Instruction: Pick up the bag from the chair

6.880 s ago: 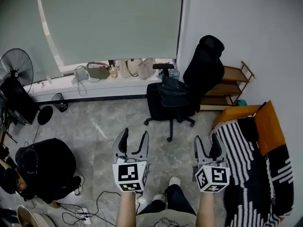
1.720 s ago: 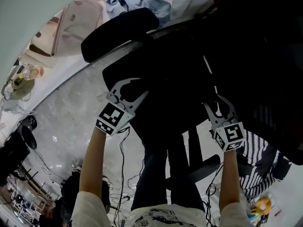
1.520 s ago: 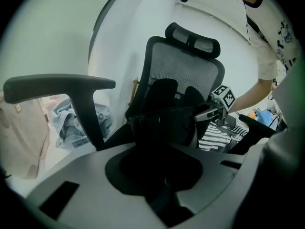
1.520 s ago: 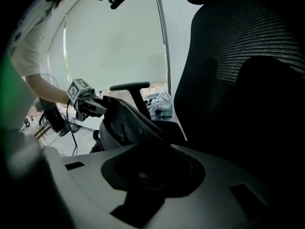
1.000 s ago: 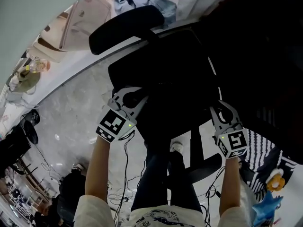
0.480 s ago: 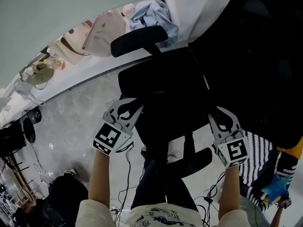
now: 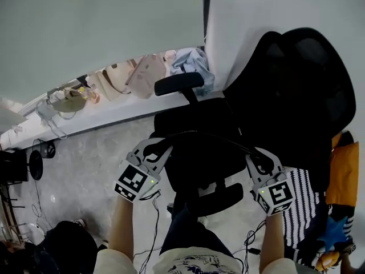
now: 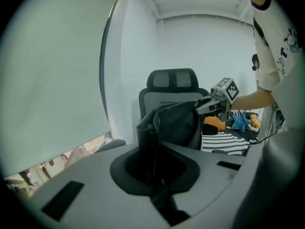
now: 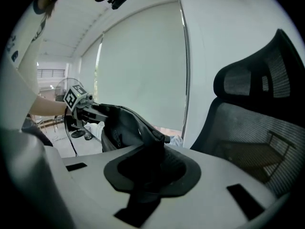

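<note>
Left gripper (image 7: 155, 150) fingers pinched tight on black bag (image 7: 197, 163) edge; right gripper (image 7: 259, 160) fingers clamped on opposite edge. Black bag hangs stretched between them, before chair (image 7: 296, 90).

One black bag (image 7: 202, 160), one office chair (image 7: 296, 90), and two grippers: the left gripper (image 7: 155, 147) and the right gripper (image 7: 259, 157). On the window ledge stand what look like three or four handbags (image 7: 142, 76) (they overlap, so the tally is unsure). One striped blanket (image 7: 296, 210).
</note>
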A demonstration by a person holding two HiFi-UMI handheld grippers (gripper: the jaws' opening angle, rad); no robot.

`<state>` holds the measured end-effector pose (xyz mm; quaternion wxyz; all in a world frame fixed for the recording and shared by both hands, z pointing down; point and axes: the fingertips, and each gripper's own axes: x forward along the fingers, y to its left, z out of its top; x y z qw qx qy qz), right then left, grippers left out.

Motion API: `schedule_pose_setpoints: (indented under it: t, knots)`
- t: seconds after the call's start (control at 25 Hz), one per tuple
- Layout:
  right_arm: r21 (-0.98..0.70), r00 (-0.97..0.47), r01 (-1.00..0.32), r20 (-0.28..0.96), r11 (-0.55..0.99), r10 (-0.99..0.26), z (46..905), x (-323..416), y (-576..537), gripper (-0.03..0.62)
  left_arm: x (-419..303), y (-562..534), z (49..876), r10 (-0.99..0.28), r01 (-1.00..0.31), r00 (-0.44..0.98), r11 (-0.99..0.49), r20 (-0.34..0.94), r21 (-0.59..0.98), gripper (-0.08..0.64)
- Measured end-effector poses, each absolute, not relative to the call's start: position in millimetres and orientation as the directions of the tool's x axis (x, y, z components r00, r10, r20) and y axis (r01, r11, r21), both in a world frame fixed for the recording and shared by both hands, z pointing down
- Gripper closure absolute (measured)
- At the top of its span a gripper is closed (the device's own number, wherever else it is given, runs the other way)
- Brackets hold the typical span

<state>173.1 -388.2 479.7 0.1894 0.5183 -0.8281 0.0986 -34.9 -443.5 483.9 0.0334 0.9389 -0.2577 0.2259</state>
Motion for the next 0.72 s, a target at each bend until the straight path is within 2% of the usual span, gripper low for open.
schedule_pose_setpoints:
  t: [0.36, 0.72]
  knots:
    - [0.091, -0.403, -0.887, 0.330, 0.453, -0.854, 370, 148, -287, 0.509, -62, -333, 380, -0.539, -0.542, 0.753, -0.833, 0.378, -0.109, 0.535]
    - [0.104, -0.399, -0.892, 0.276, 0.440, -0.874, 316, 127, -181, 0.509, -84, -222, 328, -0.571, -0.573, 0.744, -0.812, 0.348, -0.108, 0.535]
